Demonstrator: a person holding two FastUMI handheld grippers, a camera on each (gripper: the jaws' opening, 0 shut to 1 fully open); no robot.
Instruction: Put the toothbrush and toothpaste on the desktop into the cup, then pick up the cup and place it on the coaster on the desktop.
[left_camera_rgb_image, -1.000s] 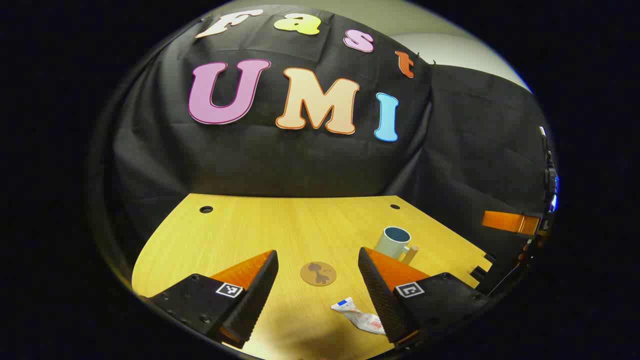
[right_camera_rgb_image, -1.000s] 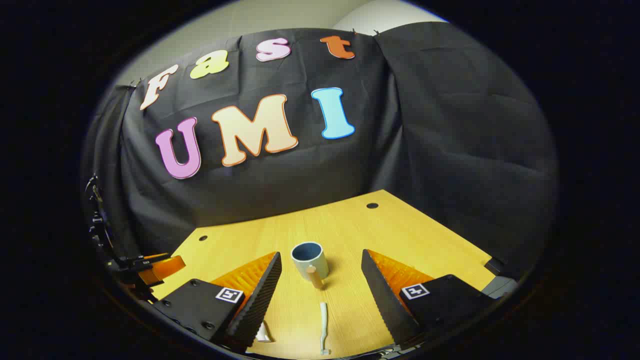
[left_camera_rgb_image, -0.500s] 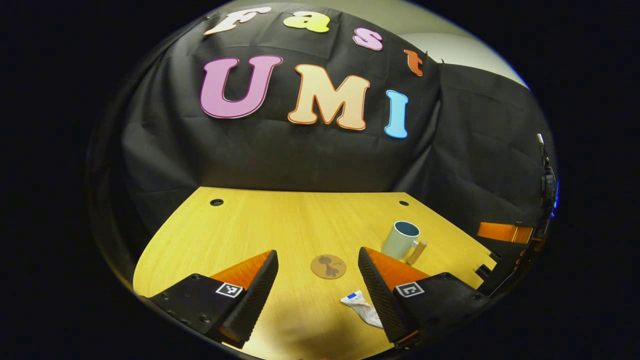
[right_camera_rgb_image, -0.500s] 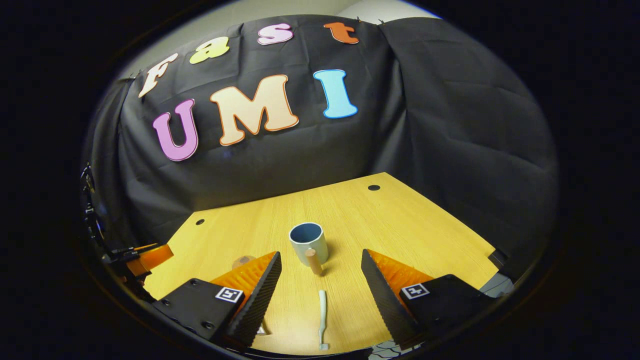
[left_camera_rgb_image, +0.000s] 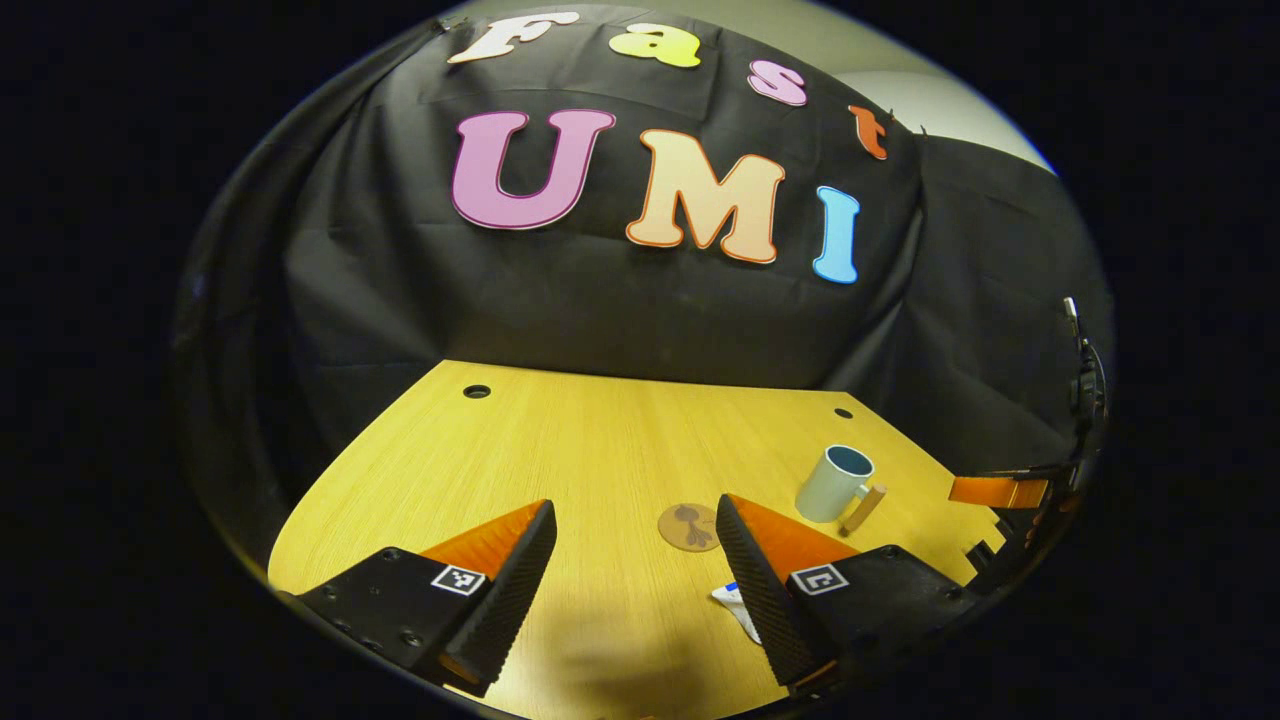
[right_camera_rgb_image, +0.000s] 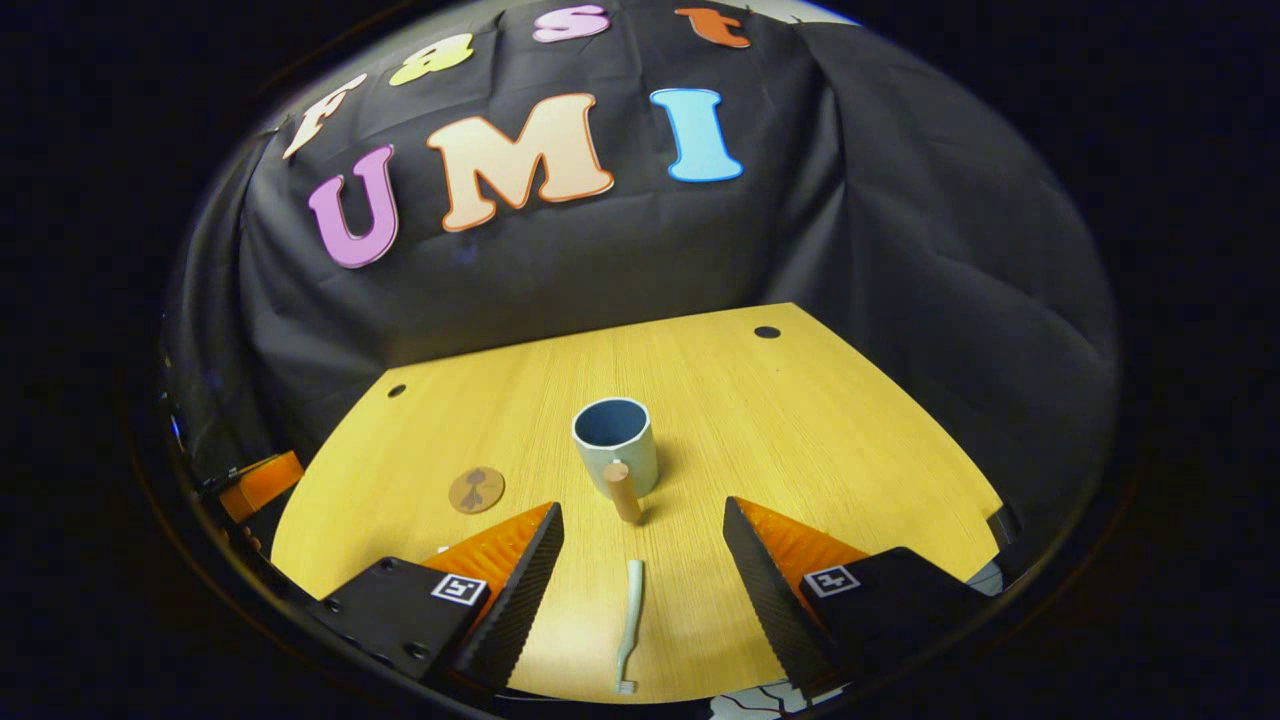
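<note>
No readable text, apart from the wall. The coaster (left_camera_rgb_image: 689, 526) bears a dark figure, perhaps a logo. Each gripper's fingers carry square coded markers (right_camera_rgb_image: 459, 589).

Both grippers are pretty much the same build: the left gripper (left_camera_rgb_image: 635, 560) has two chunky wedge-shaped fingers with ridged, sawtooth-looking inner faces, each bolted onto a blocky matte mount with a few round screw holes in it. Each mount also carries a little square black-and-white tag, the kind that looks like a tracking marker. The right gripper (right_camera_rgb_image: 643, 565) is the same deal, with ribbed texture on the top faces of its fingers and the same square tags on both mounts.
</note>
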